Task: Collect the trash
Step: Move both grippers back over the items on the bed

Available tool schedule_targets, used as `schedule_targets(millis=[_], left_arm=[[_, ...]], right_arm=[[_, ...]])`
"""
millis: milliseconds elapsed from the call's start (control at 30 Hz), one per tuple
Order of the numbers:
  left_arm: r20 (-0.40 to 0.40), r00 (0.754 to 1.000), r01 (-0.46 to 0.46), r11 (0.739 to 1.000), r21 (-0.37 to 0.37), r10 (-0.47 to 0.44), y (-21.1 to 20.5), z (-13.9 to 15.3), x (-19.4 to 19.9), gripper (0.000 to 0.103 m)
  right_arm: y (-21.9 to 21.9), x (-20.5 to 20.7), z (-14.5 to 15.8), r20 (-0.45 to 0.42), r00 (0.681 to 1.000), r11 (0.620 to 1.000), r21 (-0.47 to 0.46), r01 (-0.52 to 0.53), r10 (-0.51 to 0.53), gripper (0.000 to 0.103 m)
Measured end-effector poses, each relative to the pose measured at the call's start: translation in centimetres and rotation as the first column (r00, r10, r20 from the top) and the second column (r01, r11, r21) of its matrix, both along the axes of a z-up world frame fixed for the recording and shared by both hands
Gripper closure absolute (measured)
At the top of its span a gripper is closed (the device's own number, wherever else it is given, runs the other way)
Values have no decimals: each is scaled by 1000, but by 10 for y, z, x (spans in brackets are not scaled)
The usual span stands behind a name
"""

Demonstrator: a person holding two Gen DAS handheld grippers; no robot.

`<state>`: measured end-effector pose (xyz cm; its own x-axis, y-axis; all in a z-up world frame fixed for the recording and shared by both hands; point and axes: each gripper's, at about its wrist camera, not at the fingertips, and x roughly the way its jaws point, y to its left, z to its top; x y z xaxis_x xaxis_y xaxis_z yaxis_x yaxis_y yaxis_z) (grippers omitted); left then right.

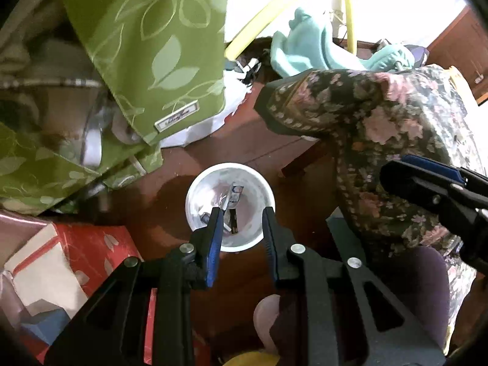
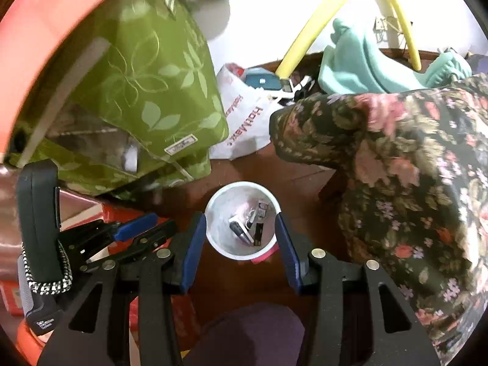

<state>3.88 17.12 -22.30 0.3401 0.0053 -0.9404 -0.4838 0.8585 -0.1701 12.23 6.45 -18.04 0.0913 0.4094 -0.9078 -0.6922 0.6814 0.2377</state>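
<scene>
A white cup (image 1: 198, 189) stands on a reddish-brown surface, with small scraps of trash (image 1: 235, 193) in its bottom: wrappers, white bits and a dark piece. My left gripper (image 1: 242, 211) hangs above the cup, pointing steeply down, open with nothing between its blue pads. In the right wrist view the same cup (image 2: 219, 201) and trash (image 2: 254, 227) show between the fingers of my right gripper (image 2: 239, 217), which is open and holds nothing. Its fingertips line up with the rim's two sides. The left gripper (image 2: 161, 222) sits just left of it.
A green leaf-patterned bag (image 1: 146, 45) leans at the upper left, with a white plastic bag (image 2: 244, 122) behind it. A dark floral cloth (image 1: 381, 122) drapes at the right. A red box (image 1: 91, 253) lies at the lower left. An orange rim (image 2: 36, 30) curves across the right wrist view's left.
</scene>
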Motion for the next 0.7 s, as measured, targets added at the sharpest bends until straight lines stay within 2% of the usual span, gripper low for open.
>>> schedule_targets(millis=[200,400,700], left_arm=[[36,999,37,999,34,-39,-25,26,7,79],[41,993,107,990,87,-111,-60,49,32,79],[113,966,221,971,94,-231,-128,84,89,79]], right_arm=[[-31,2,24,46,998,998,46,37,-39,60],[-78,17,49,80,989,987,109,116,-125,60],[-165,56,74,123,948,949,157,275,-295,60]])
